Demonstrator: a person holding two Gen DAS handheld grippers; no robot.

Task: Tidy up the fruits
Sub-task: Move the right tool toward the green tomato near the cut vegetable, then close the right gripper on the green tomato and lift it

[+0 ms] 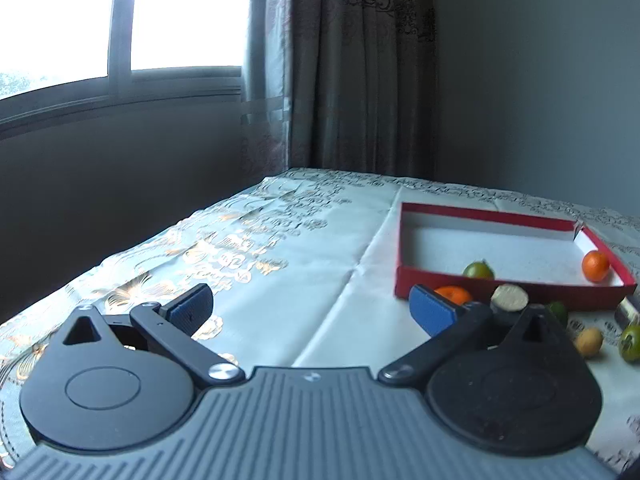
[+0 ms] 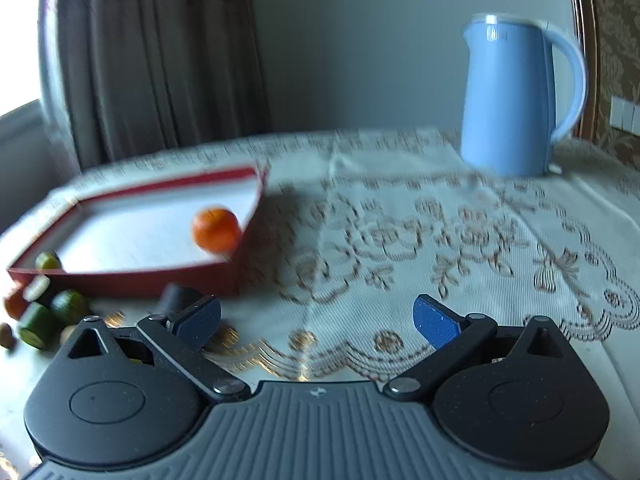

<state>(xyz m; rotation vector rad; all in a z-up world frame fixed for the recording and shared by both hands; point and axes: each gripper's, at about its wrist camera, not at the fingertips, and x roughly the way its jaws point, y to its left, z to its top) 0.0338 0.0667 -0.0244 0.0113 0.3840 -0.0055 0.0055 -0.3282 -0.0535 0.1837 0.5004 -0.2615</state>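
Observation:
A red box with a white inside (image 1: pixel 480 218) (image 2: pixel 132 280) lies on the table. An orange fruit (image 1: pixel 595 266) (image 2: pixel 216 229) and a green fruit (image 1: pixel 478 270) (image 2: pixel 47 261) sit inside it. Loose fruits lie in front of the box: an orange one (image 1: pixel 454 294), a pale cut one (image 1: pixel 510 298), a tan one (image 1: pixel 589 342), green ones (image 1: pixel 632 342) (image 2: pixel 70 306). My left gripper (image 1: pixel 312 312) is open and empty, left of the box. My right gripper (image 2: pixel 316 320) is open and empty, right of the box over the cloth.
A blue kettle (image 2: pixel 516 96) stands at the far right of the table. A patterned tablecloth (image 1: pixel 280 248) covers the table. Curtains (image 1: pixel 360 64) and a window (image 1: pixel 120 16) are behind. A dark cylinder (image 2: pixel 176 298) lies by the box front.

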